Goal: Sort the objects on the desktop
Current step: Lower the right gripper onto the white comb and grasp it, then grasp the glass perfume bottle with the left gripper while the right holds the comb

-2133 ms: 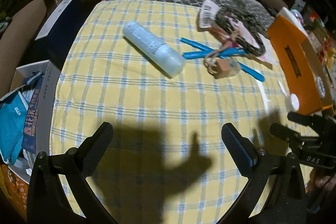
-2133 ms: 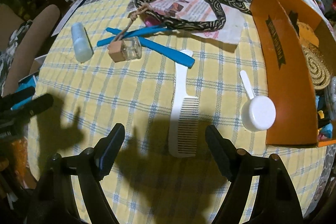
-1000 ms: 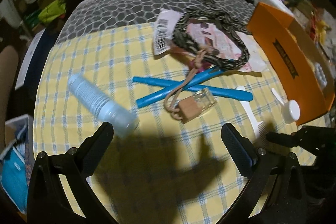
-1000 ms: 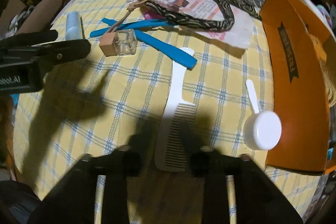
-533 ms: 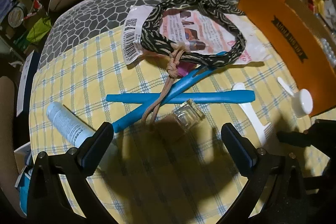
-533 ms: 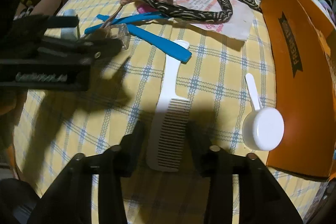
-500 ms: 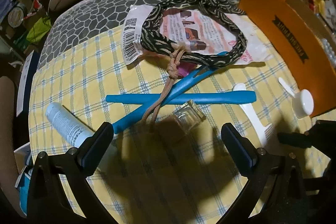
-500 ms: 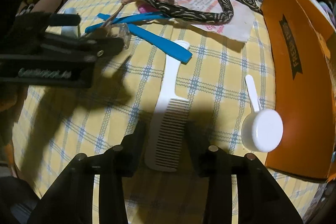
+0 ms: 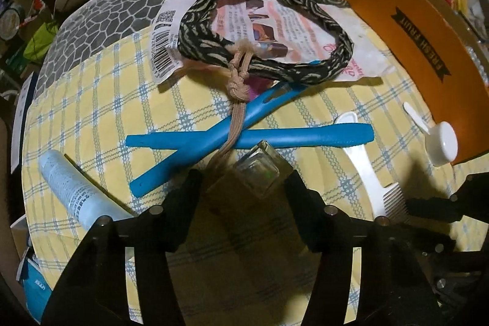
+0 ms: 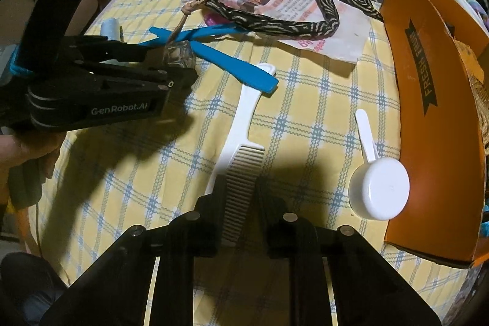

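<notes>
**Both hand-held grippers closing: one around a glass bottle, one on a comb**

Left wrist view: the left hand-held gripper (image 9: 244, 182) points steeply down at the worktop (image 9: 101, 100), which is covered by a yellow checked cloth. Its jaws are closing, with a small square glass bottle (image 9: 258, 173) between them; the fingers stand at either side of it, and whether the pads already press on it cannot be told. A tan cord (image 9: 235, 100) runs from the bottle up over two crossed blue sticks (image 9: 305, 138) to a striped fabric band (image 9: 275, 69), which lies on a printed packet (image 9: 275, 26). A pale blue tube (image 9: 70, 188) lies at the left. An orange box (image 9: 421, 57) stands at the right, with a white scoop (image 9: 440, 142) touching its wall.

Right wrist view: the right hand-held gripper (image 10: 238, 197) is closing on the toothed end of a white comb (image 10: 241, 164), its fingers tight against both edges. The comb's handle reaches up to touch a blue stick (image 10: 235, 63). The scoop (image 10: 379, 191) rests beside the orange box (image 10: 428, 142). The left hand-held gripper (image 10: 174, 60) is at the bottle (image 10: 180, 55).
</notes>
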Motion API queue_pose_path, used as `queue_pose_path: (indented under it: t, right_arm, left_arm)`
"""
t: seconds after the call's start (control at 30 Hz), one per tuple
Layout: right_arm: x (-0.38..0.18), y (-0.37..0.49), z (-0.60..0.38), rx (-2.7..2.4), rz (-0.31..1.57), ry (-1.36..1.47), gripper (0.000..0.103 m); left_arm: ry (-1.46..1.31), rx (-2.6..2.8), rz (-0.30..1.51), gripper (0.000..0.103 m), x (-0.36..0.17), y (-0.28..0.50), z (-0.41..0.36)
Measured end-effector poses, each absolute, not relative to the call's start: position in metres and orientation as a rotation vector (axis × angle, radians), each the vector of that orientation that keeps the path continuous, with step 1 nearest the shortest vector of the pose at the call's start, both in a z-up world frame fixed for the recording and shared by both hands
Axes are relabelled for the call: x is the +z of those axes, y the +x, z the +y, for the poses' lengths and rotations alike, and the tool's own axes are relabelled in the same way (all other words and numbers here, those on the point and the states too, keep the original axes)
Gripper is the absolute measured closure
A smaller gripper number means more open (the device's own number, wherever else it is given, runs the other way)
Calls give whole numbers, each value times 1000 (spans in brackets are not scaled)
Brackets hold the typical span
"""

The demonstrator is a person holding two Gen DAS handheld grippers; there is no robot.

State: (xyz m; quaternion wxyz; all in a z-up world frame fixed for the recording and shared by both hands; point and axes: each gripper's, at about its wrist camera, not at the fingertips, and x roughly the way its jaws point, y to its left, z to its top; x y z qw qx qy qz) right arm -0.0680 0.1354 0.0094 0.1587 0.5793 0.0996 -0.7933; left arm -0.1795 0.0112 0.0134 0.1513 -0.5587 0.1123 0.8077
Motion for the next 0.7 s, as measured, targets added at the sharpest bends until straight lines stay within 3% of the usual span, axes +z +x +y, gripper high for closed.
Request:
queue_pose_path:
  t: [0.1, 0.17, 0.23, 0.27, 0.4, 0.47, 0.7]
  right_arm:
    - [9, -68, 137, -2282, 248, 1669, 77]
    - [2, -73, 129, -2272, 191, 1681, 57]
    - [1, -71, 124, -2276, 212, 1676, 50]
    - [0, -69, 118, -2280, 260, 1667, 49]
    - [-2, -63, 104, -2296, 464, 1629, 57]
    - [-1, -62, 106, -2291, 445, 1628, 61]
    - [7, -51, 119, -2286, 348, 1629, 63]
  left_arm:
    - [-1607, 2329, 330, 45, 12, -181, 14]
    - [-1614, 2339, 309, 42, 11, -182, 14]
    - [-1605, 2340, 297, 45, 10, -182, 15]
    - [-1599, 2347, 306, 52, 10, -181, 15]
    - [-1581, 2361, 313, 58, 13, -176, 14]
    - [-1576, 2364, 297, 58, 13, -171, 11]
    - [-1566, 2369, 249, 58, 21, -149, -5]
